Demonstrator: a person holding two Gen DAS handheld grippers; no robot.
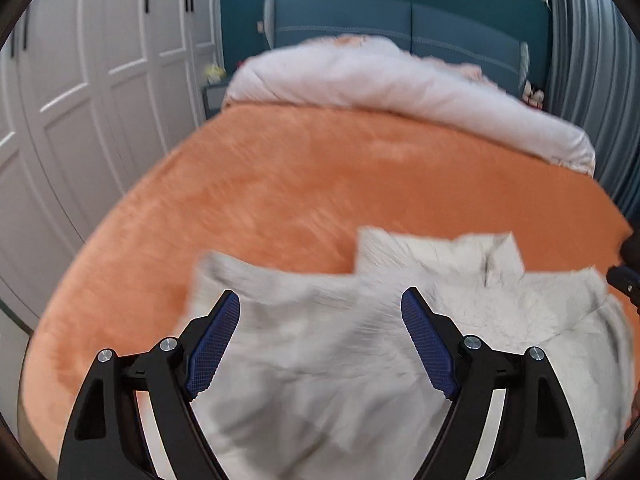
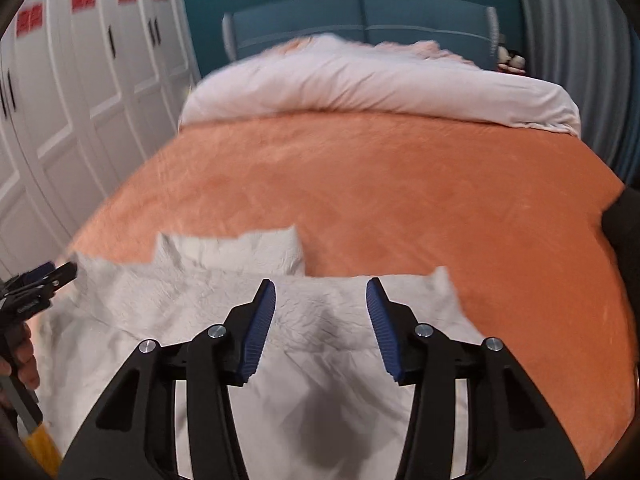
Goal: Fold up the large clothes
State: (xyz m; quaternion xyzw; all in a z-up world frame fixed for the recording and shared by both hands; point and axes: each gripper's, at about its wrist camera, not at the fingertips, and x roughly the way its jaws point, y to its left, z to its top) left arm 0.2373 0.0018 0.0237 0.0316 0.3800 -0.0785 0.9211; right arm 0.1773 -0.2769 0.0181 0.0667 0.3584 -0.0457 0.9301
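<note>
Hovering over the grey garment (image 1: 320, 360) on the orange bed (image 1: 280, 184), both the left gripper (image 1: 320, 300) and right gripper (image 2: 320, 292) are hanging spread, pinching nothing.

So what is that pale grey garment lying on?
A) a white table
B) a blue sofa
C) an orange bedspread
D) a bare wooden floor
C: the pale grey garment is spread over the orange bedspread, which covers the bed below the rolled white duvet.
</note>
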